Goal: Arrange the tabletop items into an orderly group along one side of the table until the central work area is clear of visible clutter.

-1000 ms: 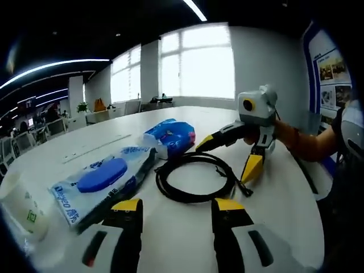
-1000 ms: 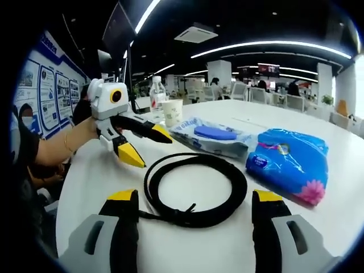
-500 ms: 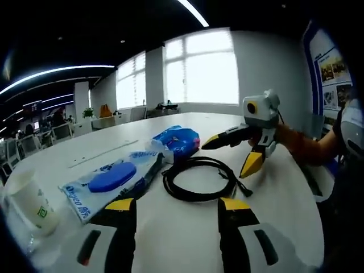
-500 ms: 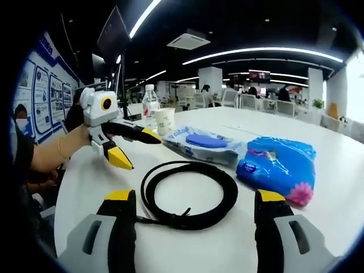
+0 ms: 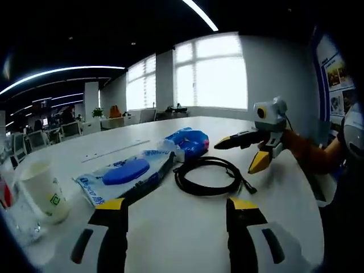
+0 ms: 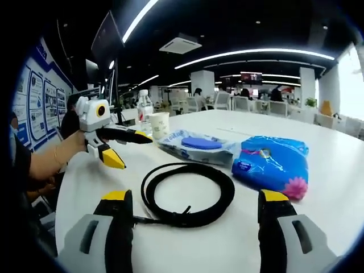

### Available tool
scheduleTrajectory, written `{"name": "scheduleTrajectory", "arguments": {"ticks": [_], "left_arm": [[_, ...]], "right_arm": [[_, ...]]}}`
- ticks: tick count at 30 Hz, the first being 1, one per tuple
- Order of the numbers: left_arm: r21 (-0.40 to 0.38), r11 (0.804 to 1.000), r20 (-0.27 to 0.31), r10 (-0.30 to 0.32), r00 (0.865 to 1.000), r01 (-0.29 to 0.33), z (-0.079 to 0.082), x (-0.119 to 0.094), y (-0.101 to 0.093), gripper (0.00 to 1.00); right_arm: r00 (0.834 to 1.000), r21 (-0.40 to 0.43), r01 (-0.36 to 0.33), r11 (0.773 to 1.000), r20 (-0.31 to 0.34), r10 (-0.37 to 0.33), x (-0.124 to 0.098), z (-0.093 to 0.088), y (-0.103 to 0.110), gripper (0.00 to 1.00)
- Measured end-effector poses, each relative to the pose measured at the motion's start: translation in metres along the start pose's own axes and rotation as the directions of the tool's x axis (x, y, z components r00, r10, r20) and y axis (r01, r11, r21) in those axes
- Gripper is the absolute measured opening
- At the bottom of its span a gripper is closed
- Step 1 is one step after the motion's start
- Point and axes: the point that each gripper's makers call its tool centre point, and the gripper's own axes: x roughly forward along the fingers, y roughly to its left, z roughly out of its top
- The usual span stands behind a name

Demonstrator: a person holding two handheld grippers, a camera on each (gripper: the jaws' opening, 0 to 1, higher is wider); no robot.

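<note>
1. Both claws, left gripper (image 5: 176, 213) and right gripper (image 6: 192, 207), are held agape, gripping nothing.
2. The coiled cable (image 6: 187, 193) lies just ahead, farther off than before.
3. The paper cup (image 5: 45, 190) is now nearer the left claw.

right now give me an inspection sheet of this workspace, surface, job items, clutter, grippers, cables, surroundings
surface: white table, bare in front of both grippers
job's things: coiled black cable at centre; blue tissue pack lying flat beside it; wet wipes pack with blue lid beyond; paper cup upright and water bottle upright at the far end
clutter: items loosely spread, not yet grouped along one side
grippers: left gripper held above the table, jaws open, holding nothing; right gripper the same
cables: just the one coil, its ends tucked together, touching no other item
surroundings: open office with windows, ceiling light strips, chairs, wall posters; people far off
</note>
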Motion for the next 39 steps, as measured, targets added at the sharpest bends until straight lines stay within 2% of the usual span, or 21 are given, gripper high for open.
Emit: {"name": "scheduleTrajectory", "arguments": {"ticks": [7, 16, 20, 31, 39], "left_arm": [[-0.021, 0.999, 0.017, 0.03, 0.999, -0.03, -0.002, -0.004, 0.006, 0.83], [-0.046, 0.998, 0.062, 0.053, 0.997, -0.05, 0.004, -0.013, 0.01, 1.0], [-0.073, 0.995, 0.069, 0.069, 0.995, -0.064, 0.001, -0.018, 0.011, 1.0], [-0.065, 0.99, 0.058, 0.126, 0.99, -0.122, -0.007, -0.038, 0.016, 1.0], [-0.097, 0.985, 0.054, 0.151, 0.987, -0.145, -0.011, -0.046, 0.019, 0.99]], "right_arm": [[1.0, 0.012, -0.004, 1.0, 0.008, 0.004, 0.003, 0.004, 0.005, 0.91], [1.0, 0.005, 0.002, 1.0, 0.012, -0.002, 0.005, 0.005, 0.006, 1.0], [1.0, 0.005, 0.022, 1.0, 0.011, -0.022, 0.004, 0.006, 0.003, 1.0], [0.999, 0.029, 0.032, 0.999, 0.032, -0.033, 0.001, 0.014, 0.007, 0.98], [0.999, 0.025, 0.052, 0.998, -0.007, -0.052, -0.004, 0.007, 0.008, 0.97]]}}
